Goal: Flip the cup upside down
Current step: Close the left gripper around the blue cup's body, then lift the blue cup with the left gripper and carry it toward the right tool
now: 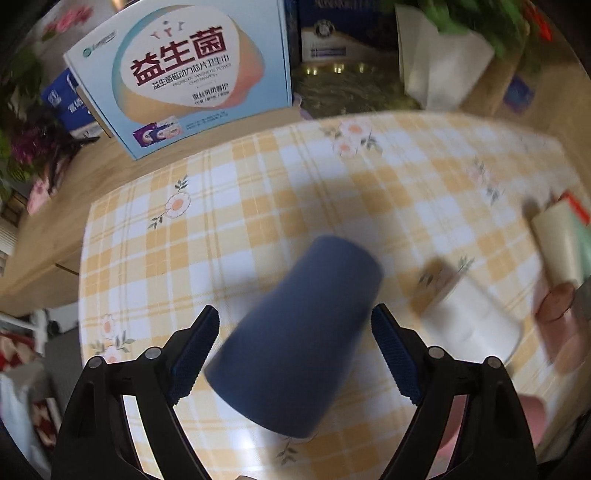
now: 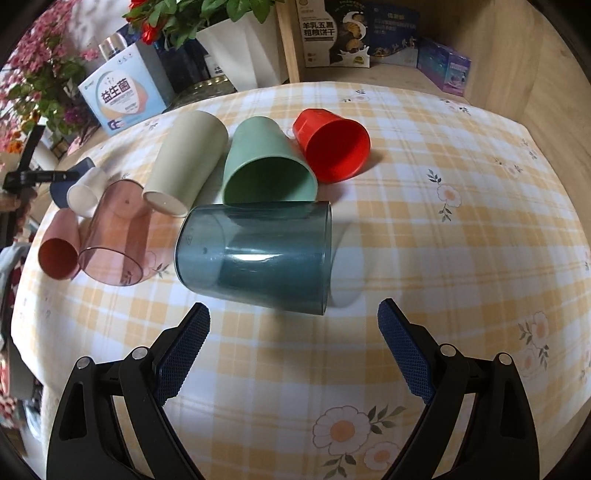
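Observation:
In the left wrist view a dark blue cup (image 1: 295, 332) stands upside down on the checked tablecloth (image 1: 258, 206), wide rim down and base up. My left gripper (image 1: 293, 321) is open with a finger on each side of it, not touching. In the right wrist view my right gripper (image 2: 293, 317) is open and empty, just short of a clear teal cup (image 2: 258, 254) lying on its side. The blue cup (image 2: 61, 188) shows at the far left there, partly hidden behind a white cup (image 2: 86, 192).
Several cups lie on their sides: beige (image 2: 186, 162), green (image 2: 266, 162), red (image 2: 332, 144), clear pink (image 2: 114, 232), small pink (image 2: 59, 243). A blue-white box (image 1: 184, 74), a white flower pot (image 2: 240, 48) and more boxes (image 2: 336, 33) stand at the table's back edge.

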A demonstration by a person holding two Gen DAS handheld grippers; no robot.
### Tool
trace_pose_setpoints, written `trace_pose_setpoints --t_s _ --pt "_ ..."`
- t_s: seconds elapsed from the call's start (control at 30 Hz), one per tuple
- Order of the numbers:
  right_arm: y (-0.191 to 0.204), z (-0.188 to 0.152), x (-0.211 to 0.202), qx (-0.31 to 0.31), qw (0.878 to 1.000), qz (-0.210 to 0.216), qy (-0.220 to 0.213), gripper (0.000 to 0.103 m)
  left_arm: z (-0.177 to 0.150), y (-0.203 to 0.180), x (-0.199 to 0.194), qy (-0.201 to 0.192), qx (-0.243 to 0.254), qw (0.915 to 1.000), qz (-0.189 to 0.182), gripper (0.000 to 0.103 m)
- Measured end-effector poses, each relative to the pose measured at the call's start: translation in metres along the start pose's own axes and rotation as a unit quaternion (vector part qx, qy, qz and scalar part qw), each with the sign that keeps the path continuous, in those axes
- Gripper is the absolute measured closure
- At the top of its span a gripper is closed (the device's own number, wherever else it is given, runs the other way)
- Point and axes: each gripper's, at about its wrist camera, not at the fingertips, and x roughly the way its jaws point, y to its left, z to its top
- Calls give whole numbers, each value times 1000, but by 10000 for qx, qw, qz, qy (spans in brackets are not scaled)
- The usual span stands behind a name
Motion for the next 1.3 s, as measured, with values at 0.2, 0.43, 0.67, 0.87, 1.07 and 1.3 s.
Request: trace_pose_setpoints --t_s 0.2,0.43,0.67,0.87,1.07,1.3 --pt "-1 -4 1 20 10000 -10 56 14 9 -18 12 203 255 9993 187 33" --pt "-10 -5 -2 193 9998 -22 -1 14 3 -28 23 545 346 9967 498 41" --pt "-9 -12 -2 299 9994 156 63 14 -16 -21 23 655 -14 9954 699 39" --pt "-11 -14 -14 395 9990 207 -66 14 -34 -9 13 554 -653 9951 484 40" --pt "-13 -15 -23 493 9981 321 -183 14 -76 5 -21 295 -1314 9905 277 40" --pt "-7 -23 -33 537 9965 577 -262 14 -113 0 -79 -29 -1769 9841 148 40"
